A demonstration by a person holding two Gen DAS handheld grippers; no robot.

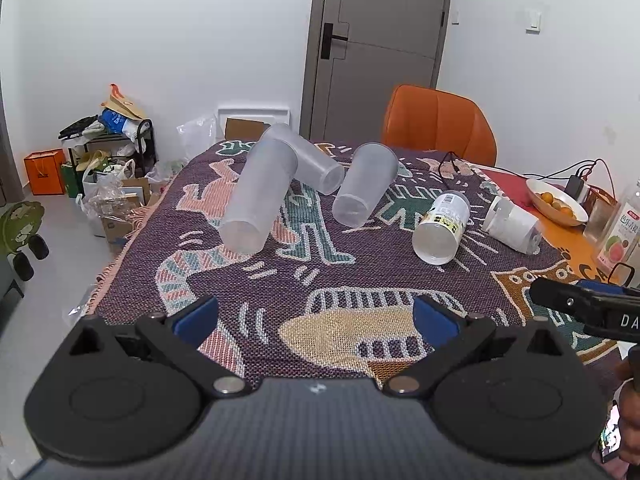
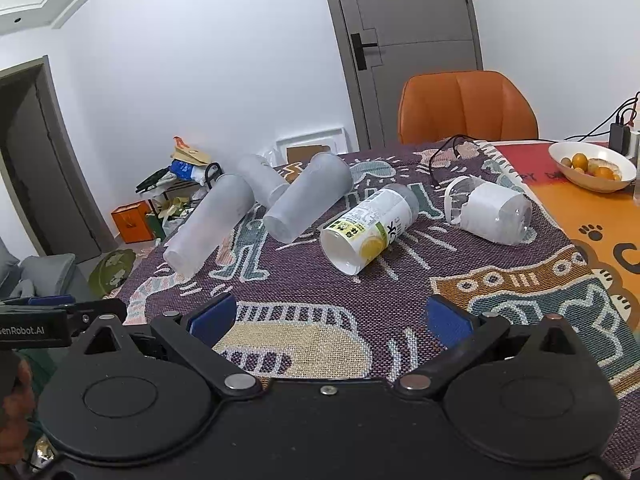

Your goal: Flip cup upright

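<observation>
On the blanket (image 1: 320,288) five cups lie tipped; nearest me, the label cup (image 2: 370,228). Both grippers, left (image 1: 316,320) and right (image 2: 332,320), gape empty. I'd clamp its middle squarely, then swing the mouth upward.

Five plastic cups lie on their sides on the patterned cloth. Three tall frosted see-through cups (image 1: 258,196) (image 1: 312,160) (image 1: 366,184) lie at the far left, close together. A yellow-labelled clear cup (image 1: 442,226) lies right of them. A white-wrapped clear cup (image 1: 512,224) lies farthest right.
</observation>
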